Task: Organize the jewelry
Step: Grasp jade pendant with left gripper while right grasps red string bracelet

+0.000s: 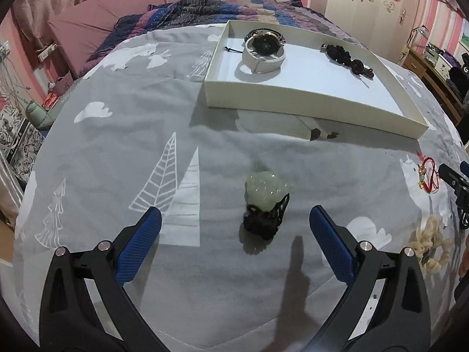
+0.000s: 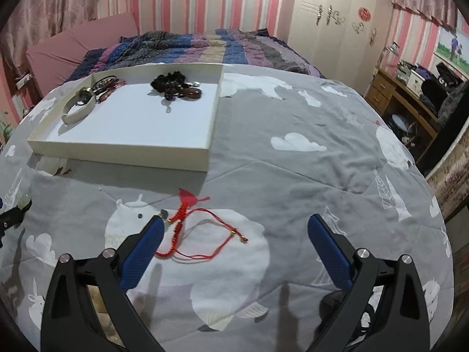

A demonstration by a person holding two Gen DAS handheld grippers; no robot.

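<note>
From the left wrist view, the left gripper (image 1: 234,220) hangs with jaws spread wide and empty over a grey quilt (image 1: 117,146), a pale green pendant (image 1: 265,193) on a dark cord lying between its fingers; beyond, a white tray (image 1: 293,99) already holds a watch (image 1: 263,51) and a dark bead bracelet (image 1: 346,57) — seemingly part done. From the right wrist view, the right gripper (image 2: 234,234) is likewise released and empty, one red cord bracelet (image 2: 199,228) lying loose by its left finger — so at least two pieces look left to move.

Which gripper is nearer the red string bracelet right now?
Right. The right gripper is open directly over the red string bracelet; the left gripper faces the jade pendant.
</note>
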